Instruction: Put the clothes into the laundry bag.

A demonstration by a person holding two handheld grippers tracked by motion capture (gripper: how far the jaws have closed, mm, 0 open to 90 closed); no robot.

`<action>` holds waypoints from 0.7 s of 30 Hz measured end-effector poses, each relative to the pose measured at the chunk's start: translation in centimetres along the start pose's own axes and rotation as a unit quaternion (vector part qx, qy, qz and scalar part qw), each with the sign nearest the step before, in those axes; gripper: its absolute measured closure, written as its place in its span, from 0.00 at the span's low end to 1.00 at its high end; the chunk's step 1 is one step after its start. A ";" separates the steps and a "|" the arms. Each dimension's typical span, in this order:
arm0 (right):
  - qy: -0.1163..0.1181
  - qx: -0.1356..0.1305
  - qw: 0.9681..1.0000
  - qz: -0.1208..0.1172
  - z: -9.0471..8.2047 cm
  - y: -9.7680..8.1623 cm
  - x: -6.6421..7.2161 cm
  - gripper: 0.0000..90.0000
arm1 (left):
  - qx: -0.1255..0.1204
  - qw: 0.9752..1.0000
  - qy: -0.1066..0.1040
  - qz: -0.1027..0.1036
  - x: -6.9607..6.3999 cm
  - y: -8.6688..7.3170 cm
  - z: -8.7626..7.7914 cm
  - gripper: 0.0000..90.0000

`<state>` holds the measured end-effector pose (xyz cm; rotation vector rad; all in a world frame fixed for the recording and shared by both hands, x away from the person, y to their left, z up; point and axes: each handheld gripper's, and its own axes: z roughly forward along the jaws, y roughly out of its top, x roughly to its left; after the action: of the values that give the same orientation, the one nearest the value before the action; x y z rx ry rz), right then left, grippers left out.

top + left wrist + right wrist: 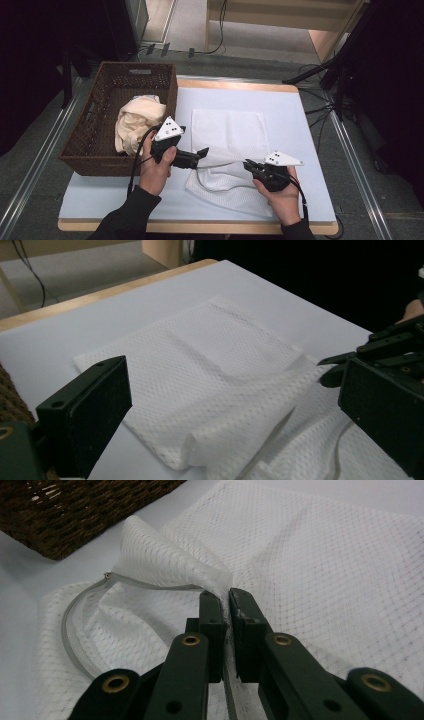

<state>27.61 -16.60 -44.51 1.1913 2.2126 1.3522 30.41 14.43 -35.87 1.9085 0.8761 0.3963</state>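
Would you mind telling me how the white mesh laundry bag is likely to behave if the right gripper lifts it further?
The mesh laundry bag will probably flop: where the right gripper pinches it, the fabric already folds and drapes. It looks thin and see-through, so likely light. Its grey zipper edge may hold a slightly stiffer curve.

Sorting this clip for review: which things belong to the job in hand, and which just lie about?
In the job:
white mesh laundry bag
right gripper, shut on its zipper edge
left gripper, open beside it

Lying about:
wicker basket
cream cloth inside it
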 end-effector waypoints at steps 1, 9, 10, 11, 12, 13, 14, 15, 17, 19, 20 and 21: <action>0.000 0.000 1.000 0.000 0.0 0.0 0.0 0.95 | -0.001 1.000 0.005 0.001 0.3 0.2 0.0 0.01; 0.000 0.000 1.000 -0.003 -0.1 0.0 -0.1 0.95 | -0.002 1.000 0.019 -0.022 2.5 1.9 0.0 0.00; 0.000 0.000 1.000 -0.002 -0.1 0.0 -0.1 0.95 | -0.001 1.000 0.021 -0.021 2.8 2.0 0.0 0.00; 0.000 0.000 1.000 -0.002 -0.1 0.0 -0.1 0.94 | 0.000 0.999 0.021 -0.024 3.0 2.2 0.0 0.00; 0.000 0.001 1.000 -0.002 -0.1 0.0 -0.1 0.95 | 0.002 0.999 0.024 -0.025 3.3 2.3 0.1 0.00; 0.000 0.001 1.000 -0.003 -0.1 0.0 -0.1 0.94 | 0.002 0.999 0.028 -0.028 3.5 2.4 0.1 0.00; -0.001 0.001 1.000 -0.003 -0.1 0.0 -0.1 0.95 | 0.001 0.999 0.030 -0.033 3.8 2.5 0.1 0.00; -0.001 0.001 1.000 -0.004 0.0 -0.1 -0.2 0.94 | 0.003 0.999 0.031 -0.035 4.2 2.5 0.2 0.00; -0.001 0.001 1.000 -0.002 -0.1 -0.1 -0.2 0.95 | 0.008 0.999 0.039 -0.036 4.8 2.6 0.3 0.00; -0.001 0.002 1.000 -0.003 -0.1 -0.1 -0.2 0.95 | 0.009 0.998 0.042 -0.038 5.1 2.7 0.4 0.00; -0.001 0.001 1.000 -0.003 0.0 -0.1 -0.2 0.94 | 0.009 0.998 0.051 -0.043 5.8 2.8 0.4 0.00; -0.002 0.002 1.000 -0.002 0.0 -0.1 -0.2 0.95 | 0.009 0.997 0.055 -0.047 6.3 2.9 0.4 0.00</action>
<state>27.66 -16.79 -44.59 1.1892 2.2160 1.3437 36.12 17.89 -34.12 1.8679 1.0415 0.4398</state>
